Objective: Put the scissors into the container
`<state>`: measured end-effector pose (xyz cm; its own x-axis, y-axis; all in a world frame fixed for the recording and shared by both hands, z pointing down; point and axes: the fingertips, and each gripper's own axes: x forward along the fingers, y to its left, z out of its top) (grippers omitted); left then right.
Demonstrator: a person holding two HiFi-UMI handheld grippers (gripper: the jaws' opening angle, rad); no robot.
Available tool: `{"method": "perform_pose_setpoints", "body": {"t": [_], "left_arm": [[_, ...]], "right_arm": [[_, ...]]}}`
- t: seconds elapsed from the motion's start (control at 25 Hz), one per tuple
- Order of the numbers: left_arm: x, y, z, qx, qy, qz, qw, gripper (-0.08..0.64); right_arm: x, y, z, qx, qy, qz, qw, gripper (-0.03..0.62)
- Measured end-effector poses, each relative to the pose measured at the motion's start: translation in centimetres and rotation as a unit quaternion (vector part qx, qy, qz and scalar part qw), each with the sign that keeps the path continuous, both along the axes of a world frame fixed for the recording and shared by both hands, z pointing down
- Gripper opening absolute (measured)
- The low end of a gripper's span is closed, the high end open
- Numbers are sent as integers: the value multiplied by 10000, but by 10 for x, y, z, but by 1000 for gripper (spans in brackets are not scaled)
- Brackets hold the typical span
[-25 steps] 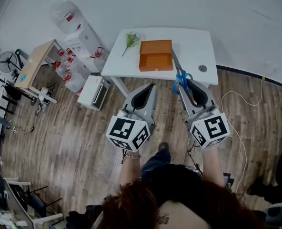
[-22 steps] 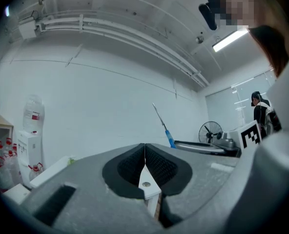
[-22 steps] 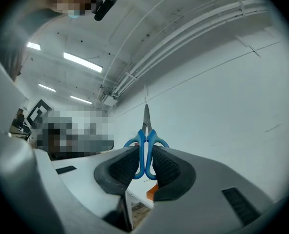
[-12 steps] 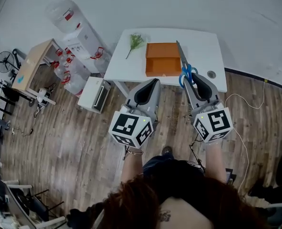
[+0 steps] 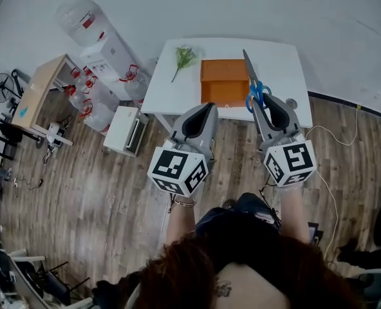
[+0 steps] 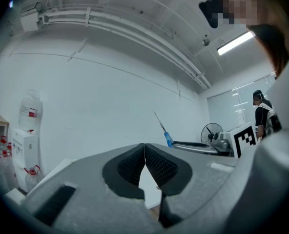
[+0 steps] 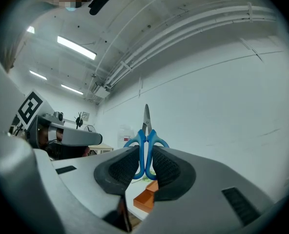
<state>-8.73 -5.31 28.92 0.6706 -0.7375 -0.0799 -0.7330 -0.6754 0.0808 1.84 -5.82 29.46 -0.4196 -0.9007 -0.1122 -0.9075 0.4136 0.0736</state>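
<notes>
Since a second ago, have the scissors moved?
Yes. The scissors, held in the right tongs, went forward over the white table; their tip now reaches past the orange container's far edge.

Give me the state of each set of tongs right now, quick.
Left tongs: closed, nothing between them.
Right tongs: closed on the scissors, gripped at the blue handles.
</notes>
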Motion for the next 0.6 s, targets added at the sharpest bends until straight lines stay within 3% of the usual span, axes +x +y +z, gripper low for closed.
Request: {"method": "perform_pose_setpoints", "body": {"t": [0.6], "left_arm": [[18, -66, -2, 20, 7, 35, 10000, 17]], "right_arm": [[12, -69, 14, -127, 327, -64, 9994, 81]]}}
